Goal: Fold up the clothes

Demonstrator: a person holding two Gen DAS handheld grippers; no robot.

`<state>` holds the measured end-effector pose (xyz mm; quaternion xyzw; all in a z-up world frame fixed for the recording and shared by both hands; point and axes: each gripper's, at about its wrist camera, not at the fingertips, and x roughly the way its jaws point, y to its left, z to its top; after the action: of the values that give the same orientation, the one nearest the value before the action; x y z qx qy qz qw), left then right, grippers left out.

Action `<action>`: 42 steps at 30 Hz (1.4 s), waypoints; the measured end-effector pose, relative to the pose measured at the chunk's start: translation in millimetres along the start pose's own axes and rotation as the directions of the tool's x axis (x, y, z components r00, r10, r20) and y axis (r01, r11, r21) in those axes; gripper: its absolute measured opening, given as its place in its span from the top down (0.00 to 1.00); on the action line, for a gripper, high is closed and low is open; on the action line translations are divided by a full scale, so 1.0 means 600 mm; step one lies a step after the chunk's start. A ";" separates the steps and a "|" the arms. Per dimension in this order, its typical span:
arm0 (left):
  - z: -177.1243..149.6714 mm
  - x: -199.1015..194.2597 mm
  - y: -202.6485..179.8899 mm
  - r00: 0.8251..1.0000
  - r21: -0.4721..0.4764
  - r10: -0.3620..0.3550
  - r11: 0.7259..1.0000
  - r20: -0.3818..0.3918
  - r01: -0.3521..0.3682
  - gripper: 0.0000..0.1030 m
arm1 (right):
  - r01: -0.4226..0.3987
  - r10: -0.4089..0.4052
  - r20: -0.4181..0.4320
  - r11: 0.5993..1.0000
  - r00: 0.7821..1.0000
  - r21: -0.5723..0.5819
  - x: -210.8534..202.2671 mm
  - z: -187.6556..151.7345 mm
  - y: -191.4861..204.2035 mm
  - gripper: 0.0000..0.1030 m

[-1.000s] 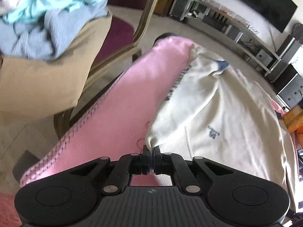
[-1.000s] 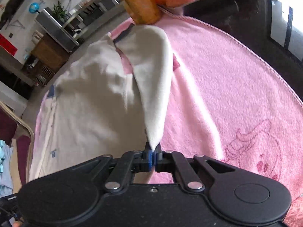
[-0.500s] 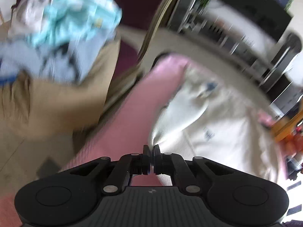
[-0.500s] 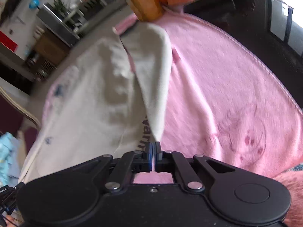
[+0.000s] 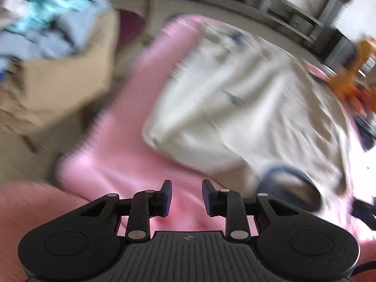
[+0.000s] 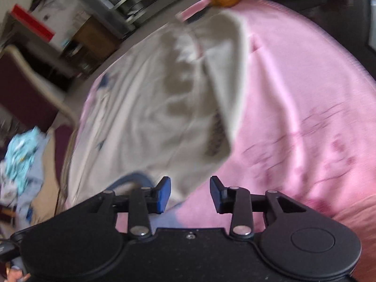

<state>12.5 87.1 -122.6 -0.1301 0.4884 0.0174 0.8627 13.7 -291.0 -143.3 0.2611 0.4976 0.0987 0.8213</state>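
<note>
At far left a heap of blue clothes (image 5: 47,21) sits on a tan cushion (image 5: 58,89). The cream garment (image 5: 235,108) lies on the pink towel (image 5: 117,145). The left claw (image 5: 185,197) and right claw (image 6: 189,193) have just been opening, both released, nothing between them. Orange clutter (image 5: 352,80) sits far right.
</note>
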 end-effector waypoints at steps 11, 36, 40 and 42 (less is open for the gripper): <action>-0.037 0.025 -0.106 0.999 0.274 0.014 0.961 0.043 -0.025 0.70 | -0.029 0.026 -0.019 0.979 0.999 -0.200 0.028 -0.032 0.051 0.64; -0.052 0.037 -0.109 0.993 0.329 0.003 0.944 -0.115 0.035 0.89 | 0.129 -0.146 0.016 0.807 0.989 -0.576 0.041 -0.078 0.120 0.66; -0.005 -0.033 -0.036 0.997 0.218 0.033 0.975 0.068 -0.047 0.67 | 0.034 0.004 0.082 0.888 0.997 -0.458 -0.015 -0.037 0.093 0.41; 0.024 -0.042 0.007 0.985 0.129 0.134 0.980 0.113 -0.148 0.67 | 0.008 0.039 0.129 0.937 0.991 -0.349 -0.029 -0.003 0.065 0.42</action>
<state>10.4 97.3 -95.0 -0.0343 0.4511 0.0518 0.8903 7.7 -264.7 -109.9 0.1212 0.4138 0.1741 0.8853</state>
